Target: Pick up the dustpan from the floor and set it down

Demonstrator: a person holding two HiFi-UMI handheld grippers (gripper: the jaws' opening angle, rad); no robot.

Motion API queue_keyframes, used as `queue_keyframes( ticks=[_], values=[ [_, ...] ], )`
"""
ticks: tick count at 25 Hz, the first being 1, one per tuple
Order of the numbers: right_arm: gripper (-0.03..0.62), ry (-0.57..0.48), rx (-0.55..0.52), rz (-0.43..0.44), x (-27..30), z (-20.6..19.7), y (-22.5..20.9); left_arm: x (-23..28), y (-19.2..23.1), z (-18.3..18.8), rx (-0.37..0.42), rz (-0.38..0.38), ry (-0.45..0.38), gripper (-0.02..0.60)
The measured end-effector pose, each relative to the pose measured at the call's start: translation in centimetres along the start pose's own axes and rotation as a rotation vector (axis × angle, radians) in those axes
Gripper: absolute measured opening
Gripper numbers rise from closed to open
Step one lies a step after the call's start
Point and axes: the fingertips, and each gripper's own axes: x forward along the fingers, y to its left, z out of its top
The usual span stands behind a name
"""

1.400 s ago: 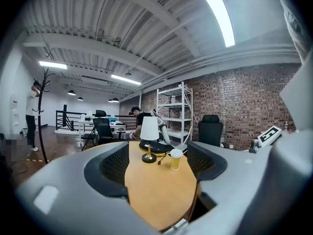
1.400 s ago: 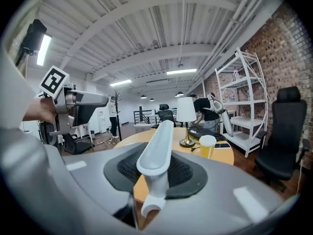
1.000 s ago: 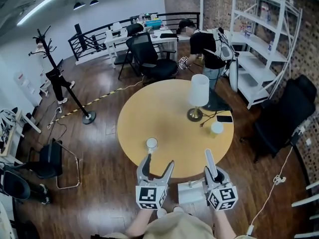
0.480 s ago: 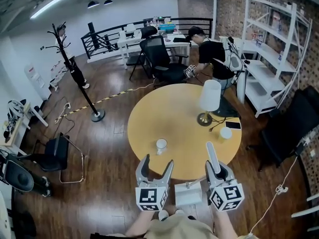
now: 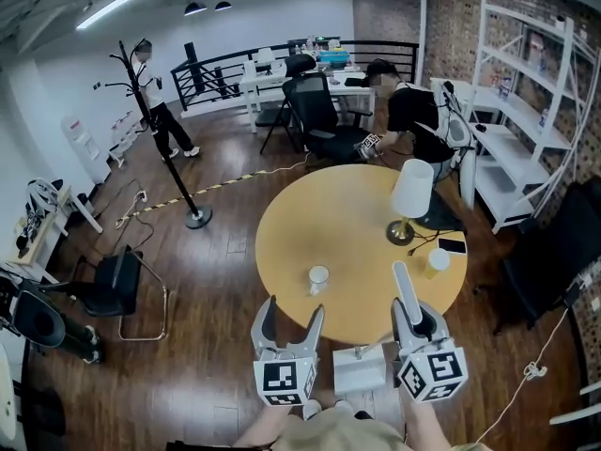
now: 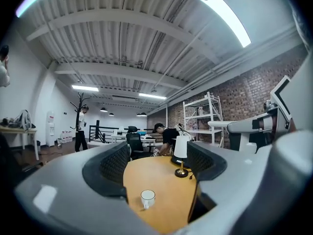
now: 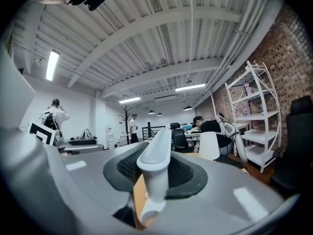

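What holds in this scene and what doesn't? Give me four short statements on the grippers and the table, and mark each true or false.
1. The right gripper has its jaws closed on the white dustpan handle. True.
2. The left gripper holds the mug. False: its jaws stand apart with nothing between them, and the mug sits on the round table.
3. The lamp stands upright on the round table. True.
4. The phone lies on the floor. False: it lies on the table, beside the lamp.
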Motion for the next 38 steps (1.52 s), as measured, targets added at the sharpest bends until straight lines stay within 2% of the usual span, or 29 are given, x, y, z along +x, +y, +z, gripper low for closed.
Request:
queue_keyframes(
  ticks=[9, 23, 29, 38],
  values=[
    [0.110, -0.007, -0.001, 0.031, 0.0, 1.1, 1.3, -0.5, 0.1, 1.2, -0.002, -0.008, -0.009, 0.357],
    [0.112, -0.005, 0.026, 0.022, -0.8, 1.7, 0.3, 0.6, -1.6, 2.4, 0.001, -0.053, -0.018, 0.354],
    [0.112, -0.012, 0.037, -0.018, -2.0, 1.6, -1.1, 1.6, -3.4, 2.1, 0.003, -0.104, -0.016, 0.354],
    [0.112, -0.031, 0.044, -0.126, -5.1, 1.4, -4.7, 3.4, -8.7, 1.8, 0.015, -0.239, -0.012, 0.354]
  ],
)
